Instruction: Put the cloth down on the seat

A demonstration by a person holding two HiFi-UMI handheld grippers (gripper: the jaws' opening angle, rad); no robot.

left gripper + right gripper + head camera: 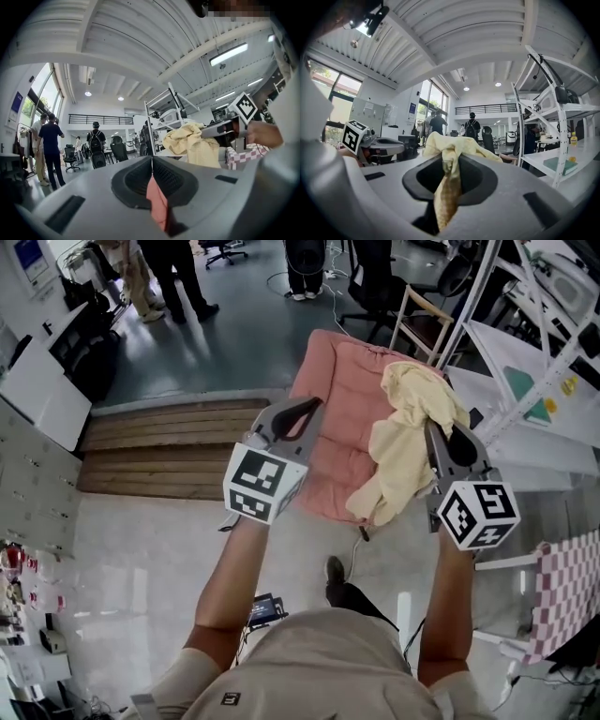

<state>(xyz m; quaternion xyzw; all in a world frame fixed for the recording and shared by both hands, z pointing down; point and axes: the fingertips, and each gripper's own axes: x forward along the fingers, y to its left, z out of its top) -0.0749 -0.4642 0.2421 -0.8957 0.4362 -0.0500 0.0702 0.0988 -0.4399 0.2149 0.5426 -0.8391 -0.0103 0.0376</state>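
Right gripper (449, 161): jaws clamped on a fold of the yellow cloth (451, 140), which is pinched right between them and bulges out past the tips.
Left gripper (152, 161): jaws closed on a strip of pink quilted fabric (157, 202); nothing yellow is in them.
Yellow cloth: bunched at the right gripper's tips and hanging below and to its left, draped against the pink fabric's near right corner.
Pink fabric: spread ahead of both grippers over a wooden chair (419, 309). The seat itself is hidden beneath it.
Further out: a white rack (525, 352) to the right gripper's right, people (50, 140) standing well beyond.
Risk: much of the cloth hangs near the front edge, so letting go here would probably send it sliding to the floor (159, 549).
Second risk: a tug from the left gripper could drag the pink fabric, and the cloth with it, off the chair.
Gripper views only: the pinch in each pair of jaws.
Head view only: the chair, and where the cloth's loose end hangs.
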